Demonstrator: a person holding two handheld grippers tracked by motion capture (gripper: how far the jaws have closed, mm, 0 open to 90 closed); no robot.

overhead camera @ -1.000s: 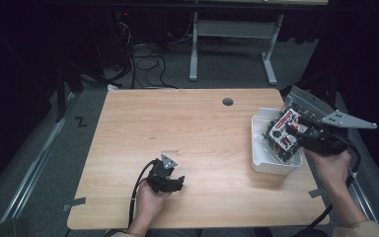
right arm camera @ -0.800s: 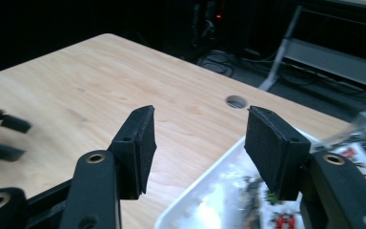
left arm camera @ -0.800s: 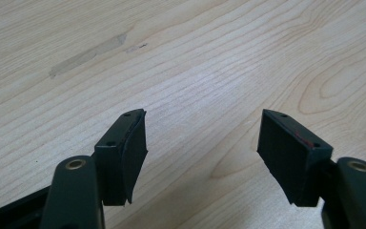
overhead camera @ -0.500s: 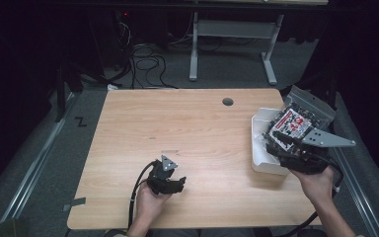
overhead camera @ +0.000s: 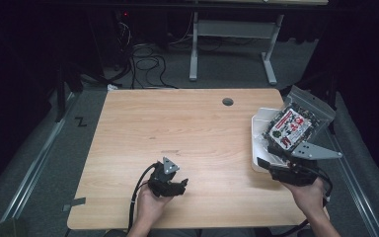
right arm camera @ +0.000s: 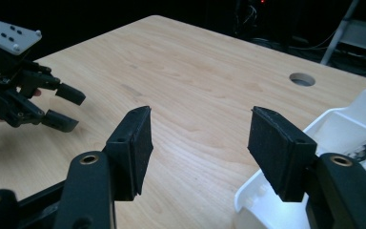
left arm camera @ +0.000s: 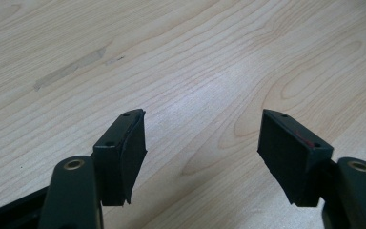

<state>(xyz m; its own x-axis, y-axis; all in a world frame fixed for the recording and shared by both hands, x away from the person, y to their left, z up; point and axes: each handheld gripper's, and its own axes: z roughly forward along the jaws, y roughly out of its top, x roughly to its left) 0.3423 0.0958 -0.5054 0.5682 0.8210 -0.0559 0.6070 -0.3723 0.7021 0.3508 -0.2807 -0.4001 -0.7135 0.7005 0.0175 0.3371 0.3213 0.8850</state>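
The left gripper (overhead camera: 180, 184) rests low over the wooden table (overhead camera: 177, 133) at about 6 o'clock of the tabletop in the high view, held in the person's left hand (overhead camera: 150, 205). In the left gripper view its two black pads stand apart with bare wood grain between them; nothing is gripped.

The right gripper (overhead camera: 264, 153) sits at about 4 o'clock of the table, at the near left corner of the white tray (overhead camera: 257, 129), carried by the right hand (overhead camera: 308, 195). In the right gripper view (right arm camera: 198, 143) its pads stand wide apart, having just been opening, with only tabletop between them; the tray wall (right arm camera: 343, 126) lies just to the right of the right pad, and the other gripper (right arm camera: 62, 107) is seen farther off at 9 o'clock.

The snack bag (overhead camera: 292, 126), clear with a red-and-white label and dark contents, lies tilted in the tray at 3 o'clock of the table, its top edge overhanging the far rim. It is just beyond the right gripper; whether they touch cannot be told. A round cable hole (overhead camera: 227, 101) sits at 1 o'clock.
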